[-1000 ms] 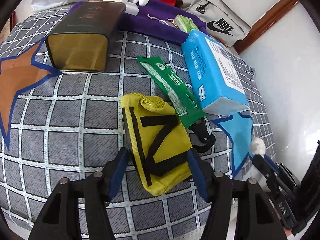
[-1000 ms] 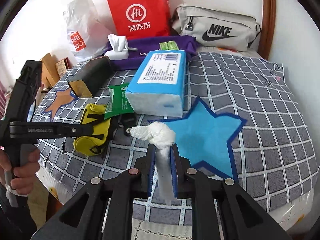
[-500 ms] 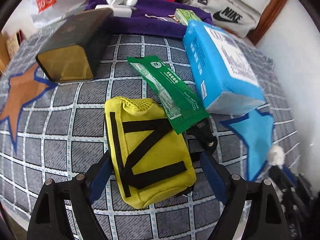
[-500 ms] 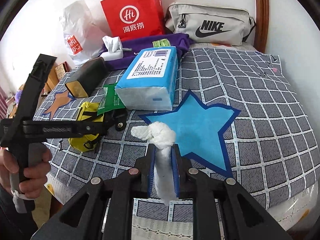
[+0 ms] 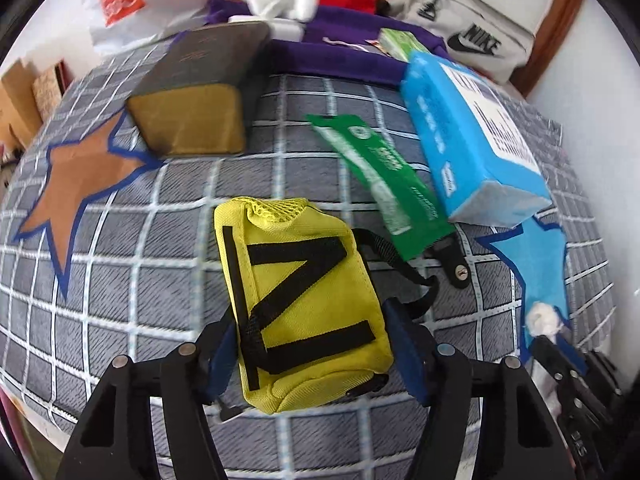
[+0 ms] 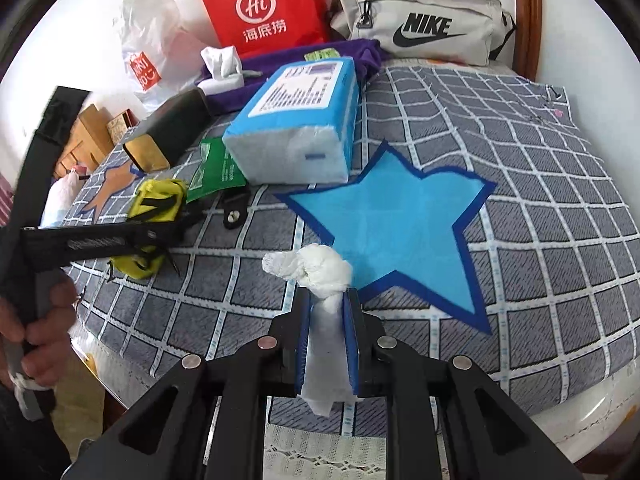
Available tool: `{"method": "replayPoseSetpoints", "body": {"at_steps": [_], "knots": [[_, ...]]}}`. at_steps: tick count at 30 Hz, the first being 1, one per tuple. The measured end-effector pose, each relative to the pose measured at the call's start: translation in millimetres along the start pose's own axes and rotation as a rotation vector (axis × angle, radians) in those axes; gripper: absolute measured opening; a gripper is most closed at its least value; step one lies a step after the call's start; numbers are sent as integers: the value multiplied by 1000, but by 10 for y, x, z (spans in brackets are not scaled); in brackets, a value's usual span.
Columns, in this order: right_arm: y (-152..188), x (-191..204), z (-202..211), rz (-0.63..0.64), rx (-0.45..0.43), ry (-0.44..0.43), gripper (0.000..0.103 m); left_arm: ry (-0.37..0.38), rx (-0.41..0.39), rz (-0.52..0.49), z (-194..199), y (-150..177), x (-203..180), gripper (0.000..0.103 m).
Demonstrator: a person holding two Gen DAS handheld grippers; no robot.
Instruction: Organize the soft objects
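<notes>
A yellow pouch (image 5: 304, 304) with black straps sits between the blue pads of my left gripper (image 5: 312, 344), which is shut on its near end and holds it slightly off the checked cloth (image 5: 140, 280). The pouch also shows in the right wrist view (image 6: 158, 204). My right gripper (image 6: 326, 300) is shut on a twisted white tissue (image 6: 320, 270), held above the cloth near the blue star patch (image 6: 400, 224).
A blue tissue pack (image 6: 296, 120), a green sachet (image 5: 384, 184), a dark box with a gold end (image 5: 200, 92), a purple cloth (image 5: 340, 56), a red bag (image 6: 260, 4) and a grey Nike bag (image 6: 420, 20) lie further back. The bed's edge is near me.
My left gripper moved in around the yellow pouch, closed on it and lifted its near end. My right gripper kept its hold on the tissue and drifted slightly.
</notes>
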State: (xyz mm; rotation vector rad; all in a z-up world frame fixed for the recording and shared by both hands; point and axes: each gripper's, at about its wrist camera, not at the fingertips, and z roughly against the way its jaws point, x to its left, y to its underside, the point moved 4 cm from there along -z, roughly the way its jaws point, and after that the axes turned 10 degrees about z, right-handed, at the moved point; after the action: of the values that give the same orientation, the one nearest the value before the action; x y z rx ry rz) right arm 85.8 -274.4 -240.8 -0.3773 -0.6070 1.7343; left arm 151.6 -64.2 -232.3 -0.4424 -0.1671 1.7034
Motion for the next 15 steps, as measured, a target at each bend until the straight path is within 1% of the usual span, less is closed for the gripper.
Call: {"method": "replayPoseSetpoints", "body": {"at_steps": [3, 4, 7, 10, 15], "knots": [[16, 20, -11, -1, 6, -2, 18, 0, -7, 41, 87, 19, 231, 63], [17, 24, -12, -3, 8, -3, 18, 15, -5, 49, 109, 29, 274, 63], [26, 37, 9, -11, 15, 1, 18, 25, -9, 80, 175, 46, 425, 63], [20, 52, 71, -13, 16, 22, 18, 53, -10, 115, 243, 55, 549, 63], [-50, 101, 231, -7, 1, 29, 18, 96, -18, 139, 341, 30, 599, 63]]}}
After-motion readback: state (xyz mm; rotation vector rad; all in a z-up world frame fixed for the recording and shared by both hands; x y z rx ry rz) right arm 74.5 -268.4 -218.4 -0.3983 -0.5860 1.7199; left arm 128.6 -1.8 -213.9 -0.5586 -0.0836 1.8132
